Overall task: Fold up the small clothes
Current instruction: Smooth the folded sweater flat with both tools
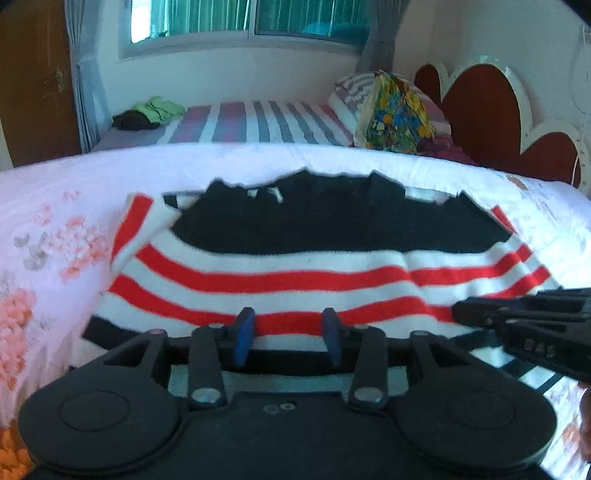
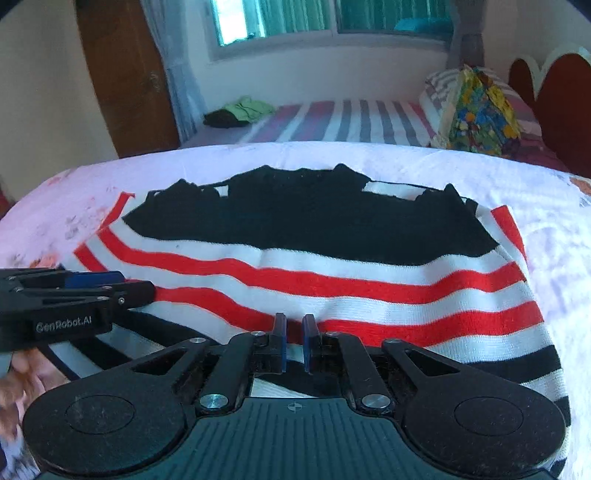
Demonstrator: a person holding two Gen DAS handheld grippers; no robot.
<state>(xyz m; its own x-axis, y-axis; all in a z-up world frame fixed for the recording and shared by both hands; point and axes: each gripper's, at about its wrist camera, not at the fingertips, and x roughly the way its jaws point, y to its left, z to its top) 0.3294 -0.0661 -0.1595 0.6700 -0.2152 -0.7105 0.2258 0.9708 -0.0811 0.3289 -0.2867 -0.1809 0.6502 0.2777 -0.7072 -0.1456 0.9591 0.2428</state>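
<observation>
The knitted garment with red, white and black stripes and a black upper panel [image 1: 295, 266] lies flat directly ahead of and below both tools, its long axis running left to right, its folded near edge under the fingertips. The left gripper [image 1: 288, 334] stands partly open, holding nothing; the right gripper [image 2: 294, 341] is nearly shut with only a narrow gap, and whether it pinches fabric cannot be told; both sit equally near that edge. The garment rests on a white floral-print bedspread [image 1: 55, 229], with a striped second bed [image 1: 258, 122] and a window [image 1: 251, 18] behind.
</observation>
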